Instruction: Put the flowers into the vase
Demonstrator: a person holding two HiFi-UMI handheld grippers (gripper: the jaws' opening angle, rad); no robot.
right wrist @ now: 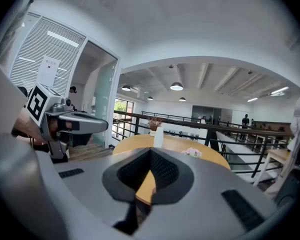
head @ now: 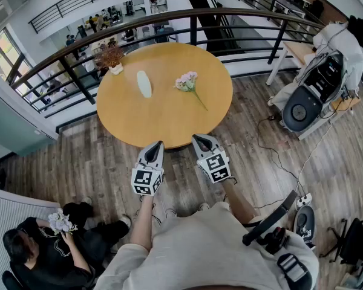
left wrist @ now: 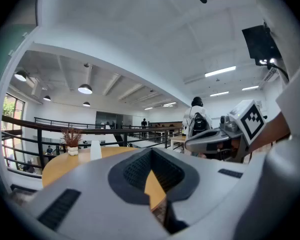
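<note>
Both forearms extend forward from the person's torso, holding the left claw (head: pixel 156 145) and the right claw (head: pixel 199 141) side by side just short of the near rim of the bench (head: pixel 163 119), tips directed toward it. Each claw is a grey moulded body with dark ribbed pads and carries a cube with black-and-white square markers behind the jaws. The left claw's jaws are closed together with nothing between them. The right claw's jaws are likewise fully closed and empty. The bench is a round top with a smooth, light wood finish. The flowers (head: pixel 187 82), a small sprig of pale pink blooms on a thin green stem, lie flat near the middle of the bench, well apart from both claws. The vase (head: pixel 144 84), white, smooth and narrow, stands upright to the left of the flowers, separate from them. A potted dried plant (head: pixel 112 59) with reddish-brown stems in a white pot stands at the far left edge of the bench. A dark metal railing (head: pixel 169 17) with a curved wooden handrail runs behind the bench. The floor (head: pixel 97 162) is grey-brown plank. A seated person (head: pixel 54 252) at lower left holds a white bouquet; another person (head: pixel 342 41) in white is at the upper right. Nothing lies between the claws and the flowers.
</note>
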